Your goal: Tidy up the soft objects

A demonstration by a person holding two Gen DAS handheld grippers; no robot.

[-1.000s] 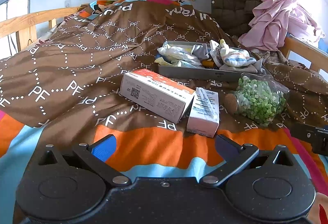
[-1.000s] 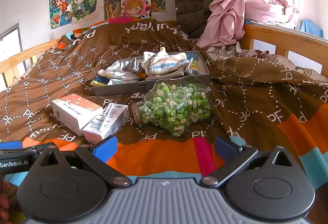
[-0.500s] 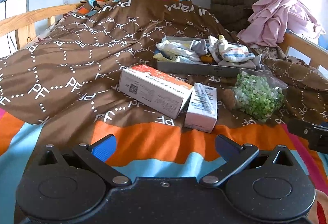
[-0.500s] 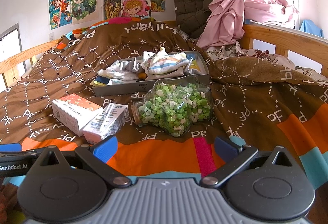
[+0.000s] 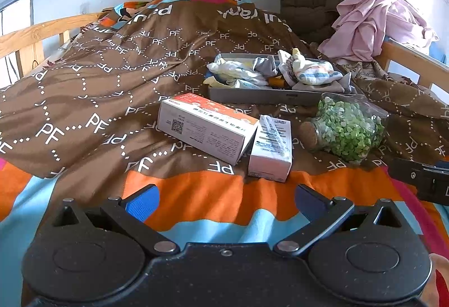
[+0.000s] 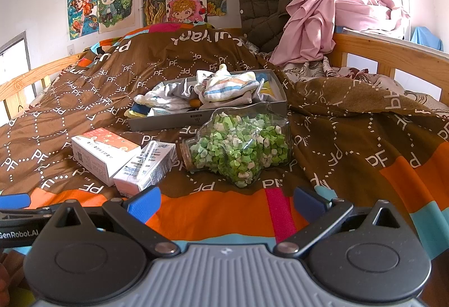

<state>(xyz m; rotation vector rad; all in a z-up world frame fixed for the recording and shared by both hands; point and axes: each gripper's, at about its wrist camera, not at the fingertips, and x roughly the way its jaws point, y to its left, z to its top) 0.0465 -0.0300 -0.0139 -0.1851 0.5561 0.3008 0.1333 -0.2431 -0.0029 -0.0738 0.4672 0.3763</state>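
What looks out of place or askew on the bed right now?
The glass jar of green paper stars lies on its side on the blanket, cork still in, nothing spilled. The small box leans against the larger box. Socks are heaped untidily in the grey tray.

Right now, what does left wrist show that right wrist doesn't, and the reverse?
Left wrist only: the right gripper's black body at its right edge, and the QR code on the long orange-and-white carton.

Right wrist only: the left gripper's blue-tipped fingers at its left edge, and a blue cloth behind the wooden bed rail.

Both: grey tray of socks, cork-stoppered glass bottle of green paper stars, small white carton, brown quilt.
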